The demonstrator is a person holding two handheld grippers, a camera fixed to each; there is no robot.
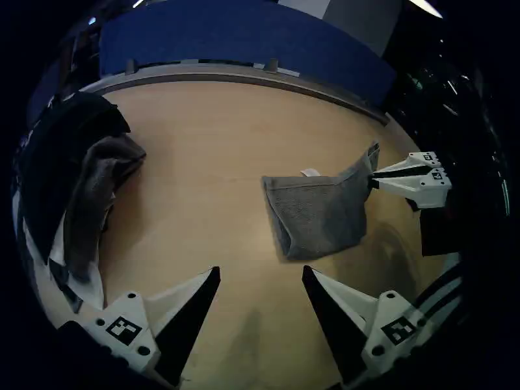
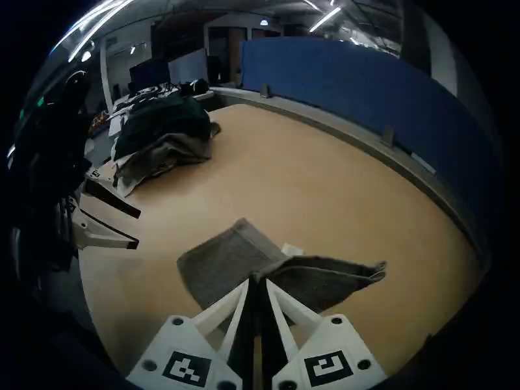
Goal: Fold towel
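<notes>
The grey towel point(image 1: 318, 218) is lying doubled over on the wooden table point(image 1: 214, 143), its white tag showing. The right gripper point(image 1: 372, 179) is pinching one raised corner between closed fingers. The left gripper point(image 1: 260, 273) is hovering nearby, fingers spread apart and holding nothing. A heap of dark towels point(image 1: 84, 182) is sitting well apart.

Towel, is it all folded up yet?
Partly. The grey towel already looks doubled into a small rectangle on the table. The right gripper is shut on one edge and holds it raised. The left gripper is open and holds nothing. What is probably left is to lay that edge down flat and let go.
</notes>
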